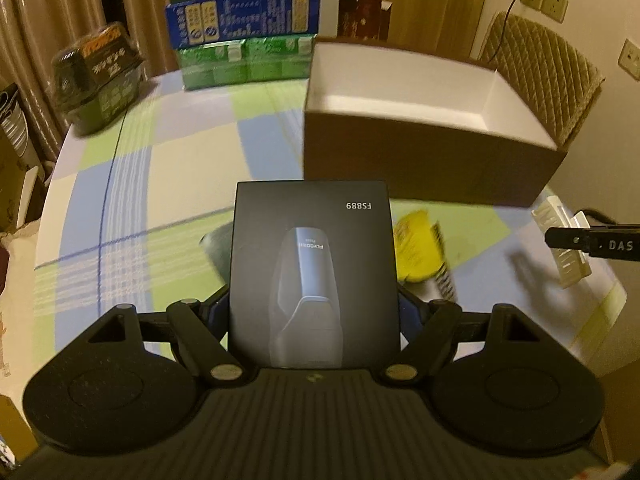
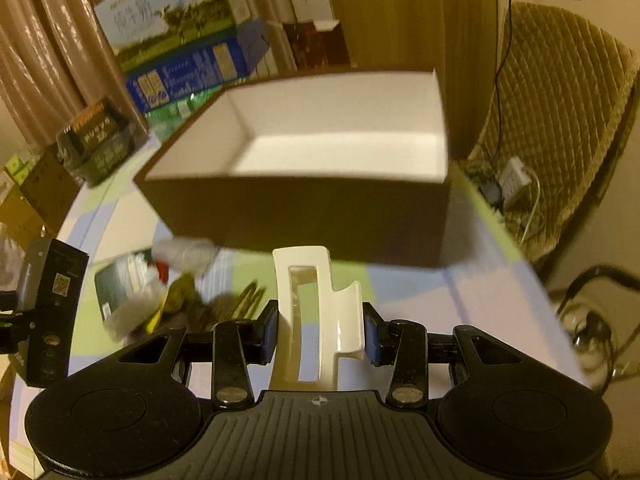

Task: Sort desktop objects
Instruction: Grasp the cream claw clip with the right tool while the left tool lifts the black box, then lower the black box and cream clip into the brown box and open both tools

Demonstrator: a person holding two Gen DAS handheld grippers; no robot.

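My left gripper (image 1: pixel 314 312) is shut on a black shaver box (image 1: pixel 314 264) marked FS889 and holds it above the table, short of the open brown box (image 1: pixel 424 160) with white inside. My right gripper (image 2: pixel 320 336) is shut on a white hair claw clip (image 2: pixel 312 312) and holds it just in front of the same brown box (image 2: pixel 312 216). The clip and the right gripper show at the right edge of the left wrist view (image 1: pixel 564 240). The black box and left gripper show at the left edge of the right wrist view (image 2: pixel 48 308).
Loose items lie on the checked tablecloth (image 1: pixel 160 208) under the grippers: a yellow packet (image 1: pixel 416 248), a comb, a green booklet (image 2: pixel 120 288) and white wrapping. Stacked cartons (image 1: pixel 244 24) and a dark pack (image 1: pixel 100 76) stand at the far side. A quilted chair (image 2: pixel 560 120) is right.
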